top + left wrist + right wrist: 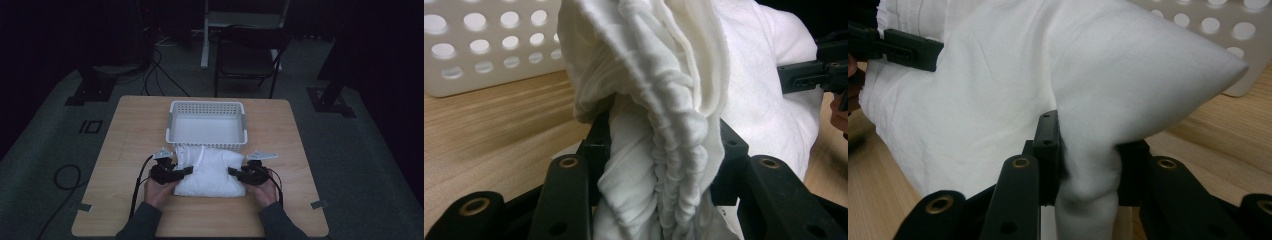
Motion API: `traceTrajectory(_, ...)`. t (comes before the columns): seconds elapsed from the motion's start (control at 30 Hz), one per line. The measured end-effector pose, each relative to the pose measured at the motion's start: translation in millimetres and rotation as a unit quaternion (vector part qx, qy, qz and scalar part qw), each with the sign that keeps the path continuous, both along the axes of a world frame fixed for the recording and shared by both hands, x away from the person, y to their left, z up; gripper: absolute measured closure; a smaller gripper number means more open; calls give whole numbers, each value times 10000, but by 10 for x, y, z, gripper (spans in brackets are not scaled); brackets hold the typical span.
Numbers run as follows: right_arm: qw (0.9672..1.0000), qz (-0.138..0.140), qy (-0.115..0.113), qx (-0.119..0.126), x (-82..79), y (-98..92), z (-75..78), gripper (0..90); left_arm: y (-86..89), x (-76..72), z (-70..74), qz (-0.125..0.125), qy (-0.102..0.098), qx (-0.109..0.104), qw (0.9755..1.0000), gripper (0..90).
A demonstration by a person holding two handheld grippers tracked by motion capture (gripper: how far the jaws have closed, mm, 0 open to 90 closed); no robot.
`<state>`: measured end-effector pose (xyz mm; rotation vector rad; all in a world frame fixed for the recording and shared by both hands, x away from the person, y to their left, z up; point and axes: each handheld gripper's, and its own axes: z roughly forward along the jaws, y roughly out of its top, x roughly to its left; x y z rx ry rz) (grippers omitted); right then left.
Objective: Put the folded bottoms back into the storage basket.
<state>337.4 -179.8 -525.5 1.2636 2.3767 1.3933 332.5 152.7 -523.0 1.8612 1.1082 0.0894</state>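
White cloth (212, 172) lies crosswise, its ends pinched by left gripper (184, 171) and right gripper (235, 172).

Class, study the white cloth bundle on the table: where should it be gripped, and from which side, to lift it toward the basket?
Grip the white cloth bundle at its two opposite ends, coming in from left and right, as the left claw and right claw do now. It is soft and wide, so gathered end folds give purchase, and two holds should limit sagging on the way to the basket behind it.

High view overlooks the table (125, 150); both gripper views closely share the white cloth (684, 100).
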Motion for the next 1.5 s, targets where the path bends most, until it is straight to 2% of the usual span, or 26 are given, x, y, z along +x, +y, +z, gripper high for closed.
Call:
traceTrajectory(0.9,9998,10,-159,103,-40,-52,87,704,-28,-44,109,0,-186,-63,9998,558)
traceTrajectory(1.5,9990,-8,-362,253,-85,-83,241,706,-36,-107,331,8,-455,-124,9989,558)
